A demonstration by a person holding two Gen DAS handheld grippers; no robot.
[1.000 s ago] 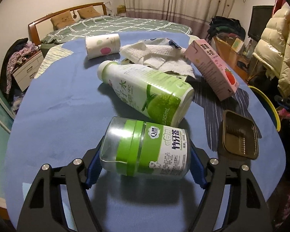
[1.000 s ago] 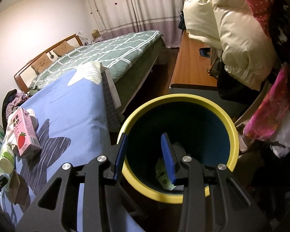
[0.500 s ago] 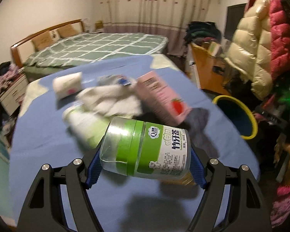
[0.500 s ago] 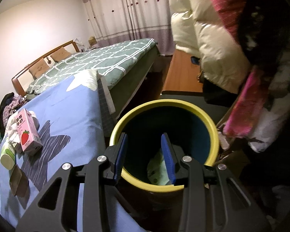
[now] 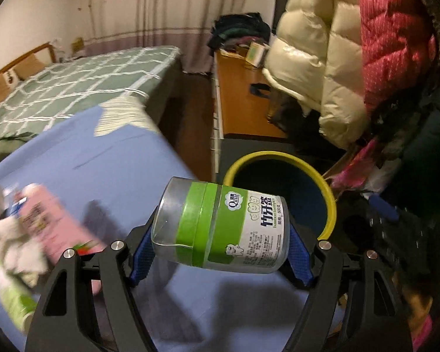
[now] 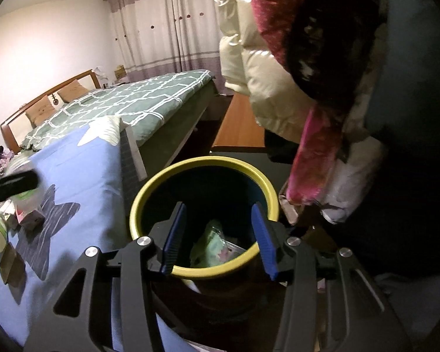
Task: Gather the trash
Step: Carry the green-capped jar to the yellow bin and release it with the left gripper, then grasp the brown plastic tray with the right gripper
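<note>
My left gripper [image 5: 220,252] is shut on a clear plastic jar with a green and white label [image 5: 220,228], held sideways above the blue tablecloth [image 5: 96,170]. The yellow-rimmed bin [image 5: 328,187] stands just beyond the jar to the right. In the right wrist view my right gripper [image 6: 218,234] hangs over that bin [image 6: 149,187] with its jaws opening and nothing between them. Crumpled green wrapping [image 6: 217,243] lies at the bin's bottom. A pink carton [image 5: 50,223], a white cloth [image 5: 6,240] and a green bottle [image 5: 11,296] lie blurred at the left.
Puffy cream and red jackets [image 5: 337,58] hang close above the bin on the right. A wooden desk [image 5: 240,99] and a bed with a green checked cover [image 5: 73,82] lie behind. A brown tray [image 6: 10,261] sits on the tablecloth [image 6: 82,170].
My left gripper has swung right with the jar, from over the table's clutter to beside the bin. The right gripper's jaws have widened above the bin and it has drawn back a little.
</note>
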